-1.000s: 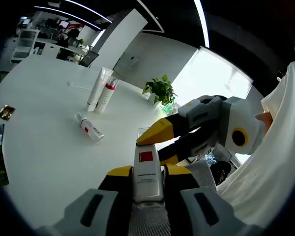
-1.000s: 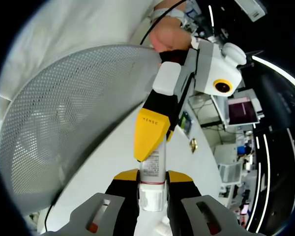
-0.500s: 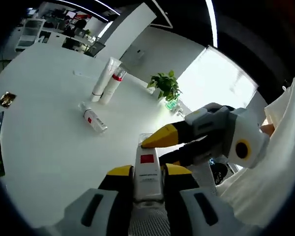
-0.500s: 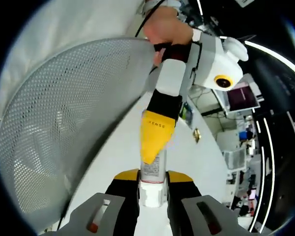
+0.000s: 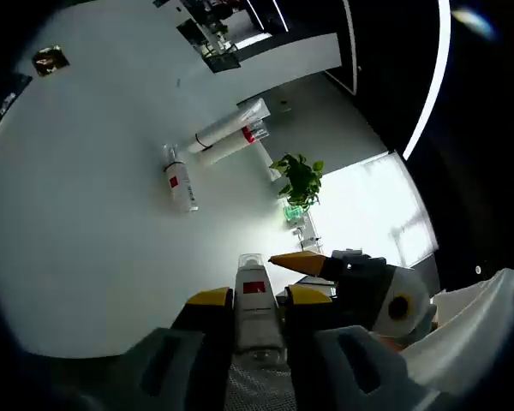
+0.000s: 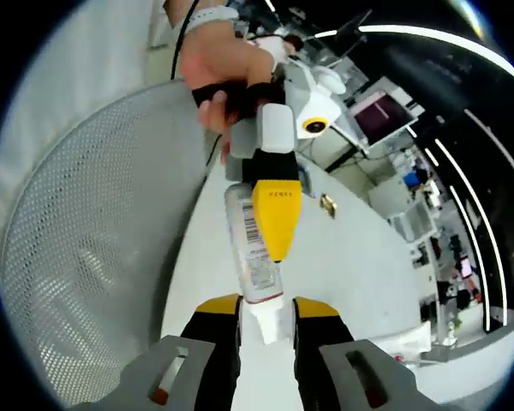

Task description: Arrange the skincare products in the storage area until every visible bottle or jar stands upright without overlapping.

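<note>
1. In the left gripper view I see a white desk (image 5: 77, 214) with three skincare items away from my grippers: two tubes (image 5: 227, 135) side by side, touching, and one small bottle with a red label (image 5: 181, 184) lying on its side near them.
2. A potted green plant (image 5: 298, 178) stands past the tubes by a bright window; a small dark object (image 5: 48, 58) lies at the far edge of the desk, too small to identify.
3. My left gripper (image 5: 254, 301) has its fingers closed on a white bottle with a red square (image 5: 255, 295), gripping it at the sides; its lower end is hidden between the fingers.
4. The right gripper comes in from the right of that view, its yellow fingertip (image 5: 298, 262) just beside the bottle's top.
5. In the right gripper view, the right gripper (image 6: 265, 313) has its fingers closed on the white capped end of the same bottle (image 6: 252, 248), whose barcode label faces the camera.
6. There the left gripper's yellow finger (image 6: 276, 214) lies against the bottle, with a hand (image 6: 223, 68) on its handle.
7. A grey mesh surface (image 6: 77, 257) stands to the left of the bottle, cut off by the view's edge.
</note>
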A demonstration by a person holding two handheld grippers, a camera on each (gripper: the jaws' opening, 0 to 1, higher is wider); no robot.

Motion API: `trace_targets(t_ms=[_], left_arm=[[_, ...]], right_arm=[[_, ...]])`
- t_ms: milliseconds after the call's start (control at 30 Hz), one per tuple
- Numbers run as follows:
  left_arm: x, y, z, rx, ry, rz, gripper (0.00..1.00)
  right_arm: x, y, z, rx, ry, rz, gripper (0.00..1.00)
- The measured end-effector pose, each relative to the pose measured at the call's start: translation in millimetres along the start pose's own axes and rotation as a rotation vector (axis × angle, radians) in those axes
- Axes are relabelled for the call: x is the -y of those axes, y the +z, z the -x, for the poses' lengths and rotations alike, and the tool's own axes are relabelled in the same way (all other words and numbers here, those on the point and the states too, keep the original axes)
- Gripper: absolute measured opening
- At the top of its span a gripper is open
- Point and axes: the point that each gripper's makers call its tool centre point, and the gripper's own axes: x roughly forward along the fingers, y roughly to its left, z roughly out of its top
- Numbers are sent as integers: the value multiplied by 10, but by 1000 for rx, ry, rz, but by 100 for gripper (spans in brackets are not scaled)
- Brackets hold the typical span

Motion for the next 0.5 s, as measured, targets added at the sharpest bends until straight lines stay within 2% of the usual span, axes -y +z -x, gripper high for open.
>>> trace_targets(t_ms=[33,100,167,267,400,500], left_arm=[[-1,10,-22,13,6,-9,18],[24,-49,-47,-14,-5,-26,18],[39,-118,-73,-52,-21,-13,18],[37,-154,-80,-68,-26,-29,17],[29,-192,-84,-90,-41,-11,17],[30,-223,-87,-106,-44,-2,17]], right_arm=[[-4,2,-4,10,6,-22,17],[19,1,8,12,7,-20,17],[26,-1,12,9,3,6,17],[13,6,14,2,3,82,18],[5,25,4,3,9,80,19],[40,39,-4,-2,-18,92,22]])
